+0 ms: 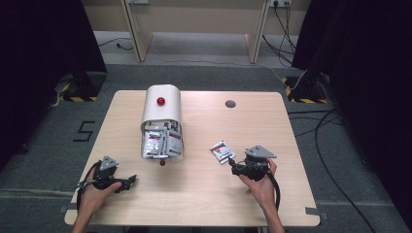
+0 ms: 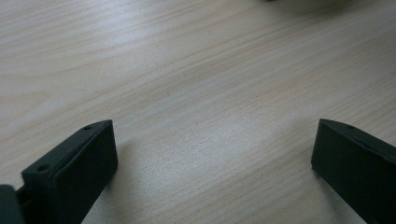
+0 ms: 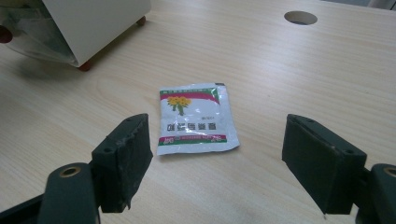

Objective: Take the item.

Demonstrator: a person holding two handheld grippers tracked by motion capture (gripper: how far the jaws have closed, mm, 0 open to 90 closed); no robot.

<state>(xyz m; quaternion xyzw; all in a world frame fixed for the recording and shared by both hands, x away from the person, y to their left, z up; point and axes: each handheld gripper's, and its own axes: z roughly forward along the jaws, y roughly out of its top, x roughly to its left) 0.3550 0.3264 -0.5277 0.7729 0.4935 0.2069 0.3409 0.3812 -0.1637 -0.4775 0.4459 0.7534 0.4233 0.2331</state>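
A small white sachet [image 1: 222, 151] [image 3: 196, 119] with a yellow flower print lies flat on the wooden table [image 1: 209, 194]. My right gripper [image 1: 235, 165] [image 3: 217, 163] sits just behind it, jaws open wide, nothing between the pads. A white rounded container [image 1: 161, 114] [image 3: 93, 23] with a red knob lies on its side at centre left, its open mouth holding several more sachets [image 1: 160, 143]. My left gripper [image 1: 127, 183] [image 2: 215, 163] rests low at the table's front left, open over bare wood.
A round cable hole [image 1: 230, 103] [image 3: 300, 17] is in the tabletop at the back right. A small red foot [image 1: 162, 162] of the container shows near its mouth. Dark curtains and floor cables surround the table.
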